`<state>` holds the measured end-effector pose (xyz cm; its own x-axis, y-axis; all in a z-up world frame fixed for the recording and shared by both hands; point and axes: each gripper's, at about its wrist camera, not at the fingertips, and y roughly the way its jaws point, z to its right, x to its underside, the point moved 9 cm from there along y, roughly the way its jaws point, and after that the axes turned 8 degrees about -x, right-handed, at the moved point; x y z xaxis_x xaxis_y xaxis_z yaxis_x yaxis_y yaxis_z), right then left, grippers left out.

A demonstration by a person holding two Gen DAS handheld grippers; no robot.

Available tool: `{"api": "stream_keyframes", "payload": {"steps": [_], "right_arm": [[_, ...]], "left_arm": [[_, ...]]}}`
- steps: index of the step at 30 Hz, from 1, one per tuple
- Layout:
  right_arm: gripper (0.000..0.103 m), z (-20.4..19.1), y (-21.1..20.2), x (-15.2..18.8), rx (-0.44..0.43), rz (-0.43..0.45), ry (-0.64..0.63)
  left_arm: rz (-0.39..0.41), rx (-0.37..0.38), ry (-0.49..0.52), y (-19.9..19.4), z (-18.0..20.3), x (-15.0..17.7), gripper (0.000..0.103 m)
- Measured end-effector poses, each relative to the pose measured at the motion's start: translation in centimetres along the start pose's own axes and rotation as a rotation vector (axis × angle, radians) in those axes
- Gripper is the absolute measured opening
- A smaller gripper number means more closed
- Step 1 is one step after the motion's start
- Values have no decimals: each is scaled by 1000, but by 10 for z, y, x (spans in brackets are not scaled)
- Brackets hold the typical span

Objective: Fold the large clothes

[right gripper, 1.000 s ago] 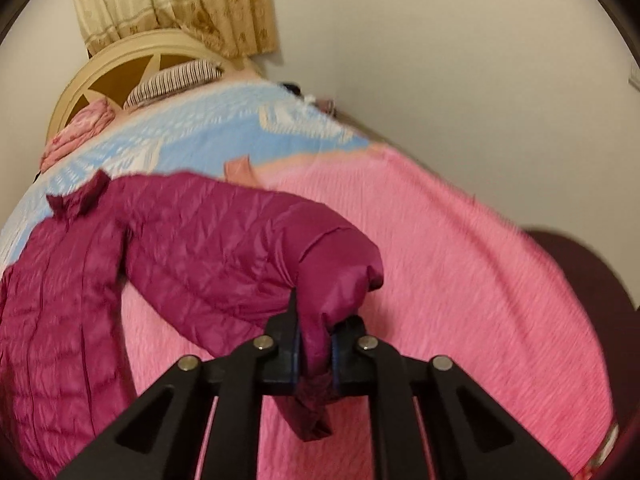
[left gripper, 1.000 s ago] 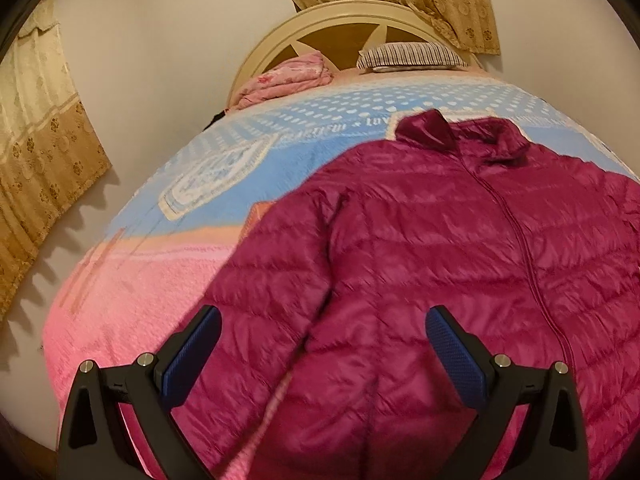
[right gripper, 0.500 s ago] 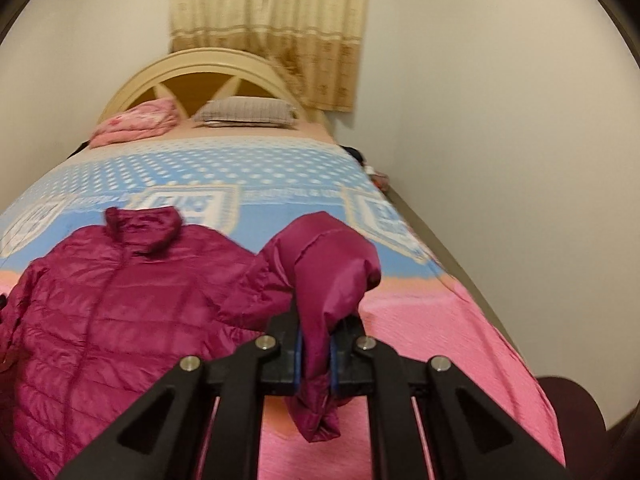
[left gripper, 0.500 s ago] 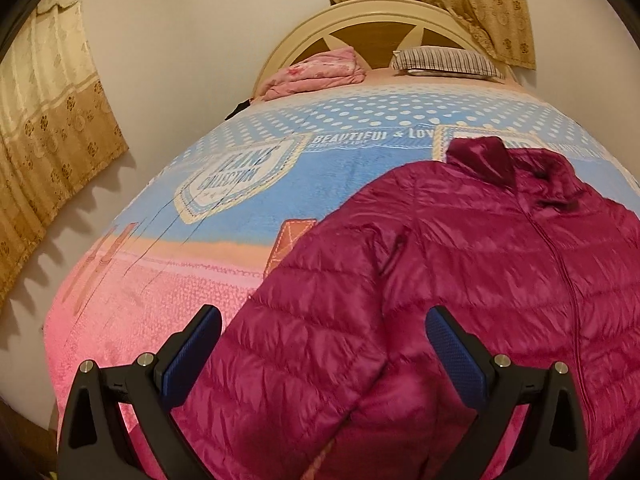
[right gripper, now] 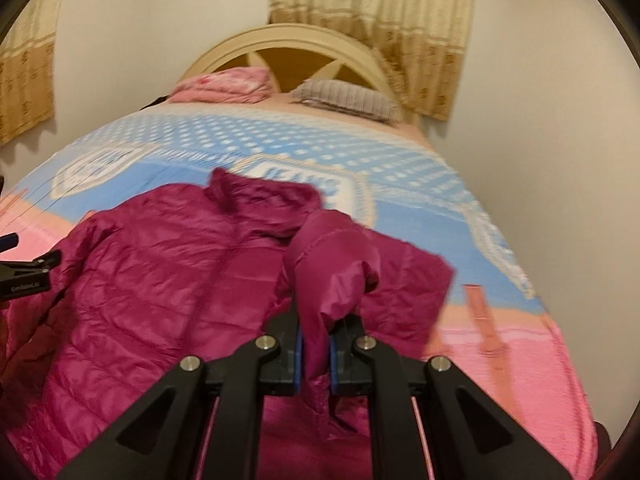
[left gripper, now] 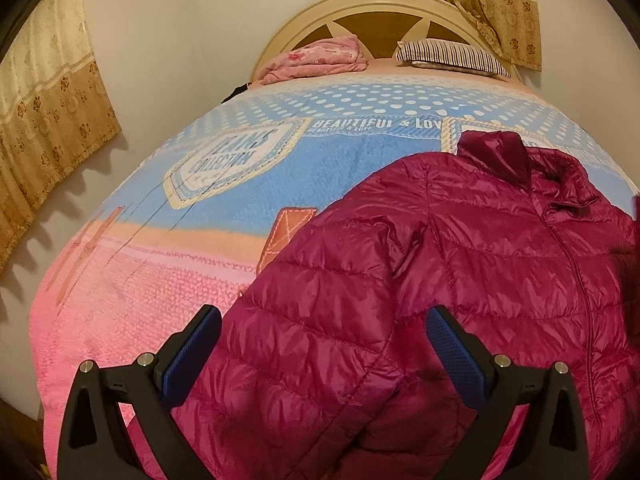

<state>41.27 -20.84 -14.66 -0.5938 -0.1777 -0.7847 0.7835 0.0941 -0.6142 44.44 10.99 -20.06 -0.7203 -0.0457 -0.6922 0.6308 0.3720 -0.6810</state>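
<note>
on the bed (left gripper: 132, 320), the magenta puffer jacket (left gripper: 480, 264) lies face up across the pink and blue blanket, collar toward the headboard (left gripper: 304, 20). at left, your left gripper (left gripper: 324, 356) hovers over the near sleeve (left gripper: 320, 320) with its fingers spread wide, grasping nothing. at right, your right gripper (right gripper: 316, 356) has the other sleeve's cuff (right gripper: 320, 280) pinched between its blue pads and lifted over the chest, though the jaws are beginning to open. the risk, as it looks from here: the slick shell slides out early, and the sleeve drops crooked or springs back off the body. only the right wrist view shows the pinched cuff and the left tool at its far edge; only the left wrist view shows the flat near sleeve and the blanket's lettering sharply.
</note>
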Motion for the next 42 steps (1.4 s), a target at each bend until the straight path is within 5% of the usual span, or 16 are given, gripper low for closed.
{"api": "stream_keyframes", "payload": {"steps": [2, 5, 6, 12, 21, 30, 42], "right_arm": [[22, -18, 13, 3, -54, -3, 6], [71, -48, 34, 15, -157, -18, 15], [73, -57, 39, 21, -175, -22, 9], [73, -91, 29, 52, -264, -74, -87], [77, -86, -46, 40, -318, 67, -93], [79, -8, 16, 38, 102, 32, -84], [79, 34, 52, 63, 167, -18, 10]], "left_arm": [[-13, -2, -7, 4, -3, 1, 102], [-25, -10, -11, 9, -9, 2, 102], [-25, -15, -12, 10, -12, 2, 102], [-41, -43, -46, 13, -25, -2, 102], [-43, -45, -53, 5, -6, -7, 102], [-19, 64, 25, -27, 61, -4, 102], [-68, 209, 88, -27, 149, 4, 102]]}}
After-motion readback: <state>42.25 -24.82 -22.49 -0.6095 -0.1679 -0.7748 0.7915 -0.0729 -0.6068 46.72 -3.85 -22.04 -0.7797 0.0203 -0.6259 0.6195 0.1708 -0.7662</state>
